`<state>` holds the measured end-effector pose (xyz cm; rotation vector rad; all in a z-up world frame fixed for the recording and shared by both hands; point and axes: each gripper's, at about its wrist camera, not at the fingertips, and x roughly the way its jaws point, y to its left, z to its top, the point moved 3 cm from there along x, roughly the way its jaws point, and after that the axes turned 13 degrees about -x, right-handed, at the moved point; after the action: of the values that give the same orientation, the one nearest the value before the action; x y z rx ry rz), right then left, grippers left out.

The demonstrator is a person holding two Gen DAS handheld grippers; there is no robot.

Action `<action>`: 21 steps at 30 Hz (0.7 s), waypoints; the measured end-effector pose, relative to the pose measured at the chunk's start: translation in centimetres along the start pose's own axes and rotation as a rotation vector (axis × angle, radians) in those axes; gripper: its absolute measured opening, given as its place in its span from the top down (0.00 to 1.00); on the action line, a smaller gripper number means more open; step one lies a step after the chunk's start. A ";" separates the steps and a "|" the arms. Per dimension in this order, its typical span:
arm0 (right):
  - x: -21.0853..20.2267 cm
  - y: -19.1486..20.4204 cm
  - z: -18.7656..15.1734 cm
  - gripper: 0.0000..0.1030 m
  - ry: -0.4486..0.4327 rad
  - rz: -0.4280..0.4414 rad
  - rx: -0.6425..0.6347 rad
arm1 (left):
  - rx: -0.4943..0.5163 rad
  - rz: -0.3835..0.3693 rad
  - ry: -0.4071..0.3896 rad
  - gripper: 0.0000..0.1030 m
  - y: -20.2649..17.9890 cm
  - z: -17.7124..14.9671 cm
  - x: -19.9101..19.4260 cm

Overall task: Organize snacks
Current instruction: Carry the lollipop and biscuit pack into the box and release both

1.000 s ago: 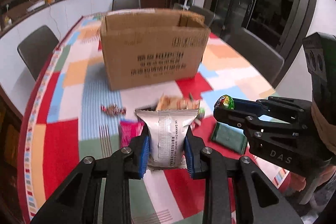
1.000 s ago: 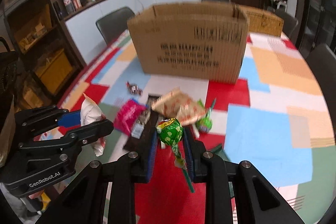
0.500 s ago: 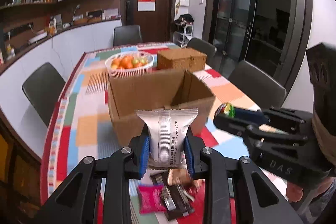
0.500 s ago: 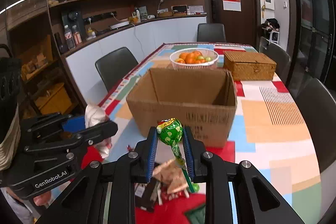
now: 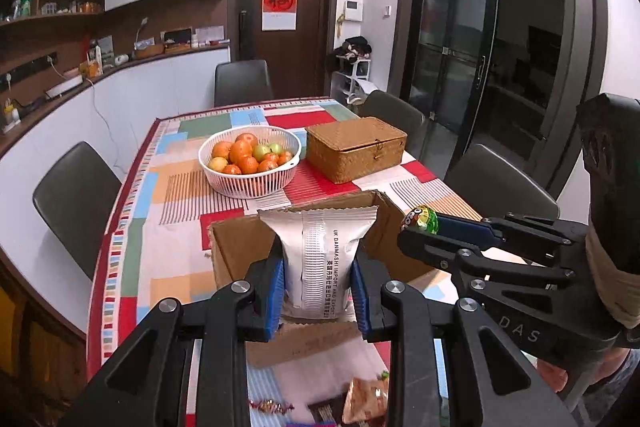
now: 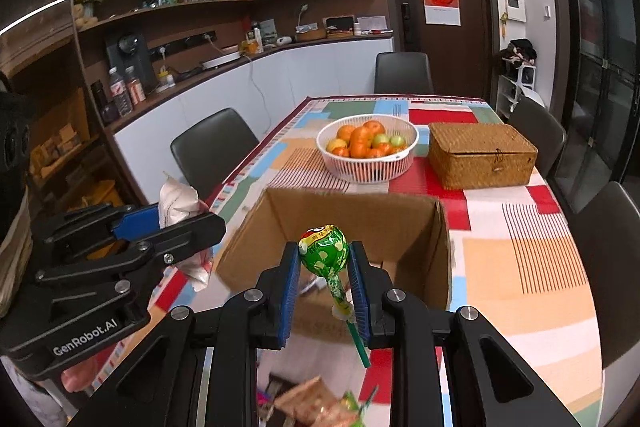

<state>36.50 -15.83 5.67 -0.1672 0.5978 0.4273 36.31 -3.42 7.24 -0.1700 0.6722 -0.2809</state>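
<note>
Patchwork cloth in red, blue, green and orange covers the counter [image 5: 176, 187] in a dining room with dark chairs round it. Nearest the cameras, a few loose snacks [image 6: 316, 403] lie on the cloth below both grippers, blurred at the frame edge. Above them the left gripper [image 5: 318, 281] is closed on a silver packet [image 5: 320, 259], held upright between its blue pads, with the packet's top in front of the open box [image 5: 236, 251]. To its right, the right gripper [image 6: 325, 285] is clamped on a green lollipop [image 6: 323, 253], head up and stick slanting down past the right pad. Both snacks hang at the near edge of the cardboard box [image 6: 400, 227], whose top is open; what lies inside it cannot be made out clearly. Beyond the box stands a white basket [image 6: 368, 171] of oranges and green fruit, and just beside that a closed wicker case [image 6: 482, 159]. Farthest back are a dark door [image 5: 280, 7] and wall shelves.
</note>
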 end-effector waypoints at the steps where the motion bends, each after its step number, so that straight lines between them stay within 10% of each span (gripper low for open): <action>1: 0.6 -0.2 0.3 0.75 0.003 -0.002 -0.001 | -0.002 0.001 0.005 0.72 0.2 0.2 0.5; 11: 5.2 -2.3 1.7 0.69 0.051 -0.041 0.010 | -0.039 0.094 0.067 0.57 1.8 1.3 4.9; 13: 5.3 -2.5 1.3 0.55 0.061 -0.083 0.010 | -0.038 0.110 0.054 0.48 2.1 0.9 4.4; 21: 2.8 -1.6 -0.7 0.55 0.051 -0.082 0.027 | 0.042 0.155 -0.004 0.32 1.1 -1.8 -0.1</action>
<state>38.96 -16.52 3.49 -0.1760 0.6441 0.3364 35.31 -2.47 5.67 -0.0779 0.6714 -0.1457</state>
